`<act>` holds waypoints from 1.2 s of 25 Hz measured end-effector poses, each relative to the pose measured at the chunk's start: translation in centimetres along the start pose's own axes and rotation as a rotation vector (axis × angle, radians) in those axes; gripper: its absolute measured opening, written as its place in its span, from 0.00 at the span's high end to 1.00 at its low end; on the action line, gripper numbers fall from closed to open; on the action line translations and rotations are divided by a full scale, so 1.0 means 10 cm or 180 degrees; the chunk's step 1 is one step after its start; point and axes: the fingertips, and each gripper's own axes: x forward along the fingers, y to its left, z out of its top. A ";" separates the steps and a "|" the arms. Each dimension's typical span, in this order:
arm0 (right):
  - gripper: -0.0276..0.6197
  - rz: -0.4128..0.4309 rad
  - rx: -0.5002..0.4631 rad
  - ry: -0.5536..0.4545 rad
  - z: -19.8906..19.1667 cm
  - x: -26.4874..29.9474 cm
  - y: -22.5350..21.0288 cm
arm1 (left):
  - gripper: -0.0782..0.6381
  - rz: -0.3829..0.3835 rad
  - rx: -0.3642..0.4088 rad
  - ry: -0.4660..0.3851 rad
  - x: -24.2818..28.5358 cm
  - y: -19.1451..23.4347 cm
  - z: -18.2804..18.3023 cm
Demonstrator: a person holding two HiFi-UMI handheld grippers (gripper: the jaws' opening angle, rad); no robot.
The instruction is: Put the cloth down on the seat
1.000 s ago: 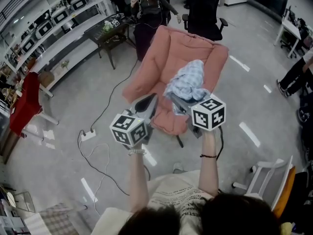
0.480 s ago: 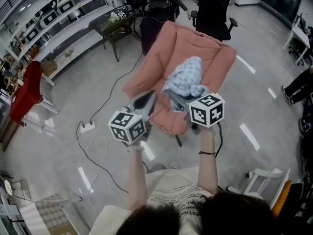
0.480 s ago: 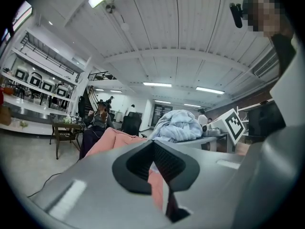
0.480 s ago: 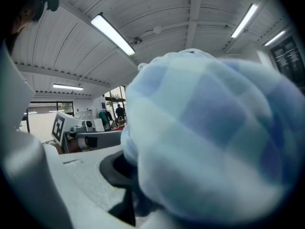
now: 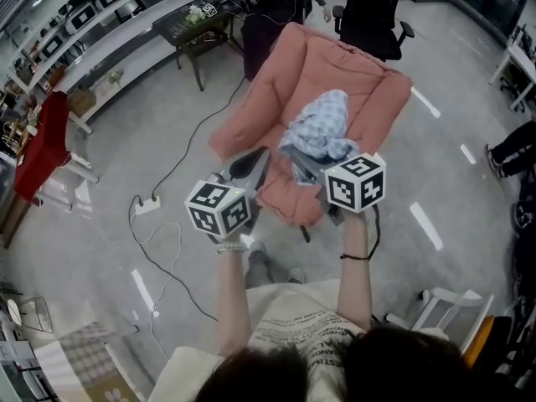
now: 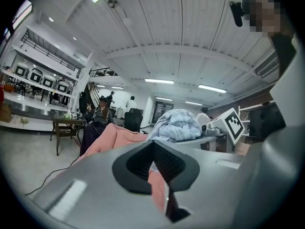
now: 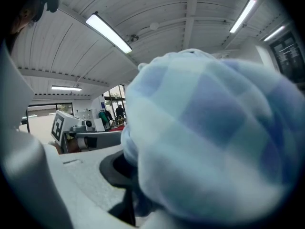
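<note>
Right gripper: we read its jaws as clamped shut on a bunch of the cloth; in the right gripper view the pale blue checked fabric spills over the jaws and fills most of the frame.
Left gripper: jaws drawn together with nothing between them. It is held just left of the right gripper, near the left front edge of the armchair.
Where the cloth is: bunched up at the right gripper, over the pink seat. From the head view we cannot tell whether its lower folds touch the cushion or hang just clear of it.
Seat: we see bare cushion on the near side of the cloth and nothing else lying on it.
Step in hand: carrying the cloth over the seat; we judge the putting down not yet done, since the jaws have hold of the fabric.
Next move: we would lower the right gripper until the bundle rests on the middle of the cushion, then part the jaws and draw back towards us.
Care needed: loose fabric may snag on a jaw on release. The left gripper is free to pin it down.
</note>
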 end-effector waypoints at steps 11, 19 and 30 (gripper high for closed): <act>0.77 -0.0177 0.0179 -0.0035 0.15 0.63 -0.31 | 0.88 -0.0154 -0.0031 0.0119 0.29 0.68 0.10; 0.77 -0.0360 0.0325 0.0017 0.12 1.20 -0.51 | 0.88 -0.0395 -0.0055 0.0297 0.55 1.24 0.06; 0.77 -0.0638 0.0383 0.0002 0.23 1.69 -0.61 | 0.88 -0.0759 -0.0071 0.0418 0.79 1.73 0.12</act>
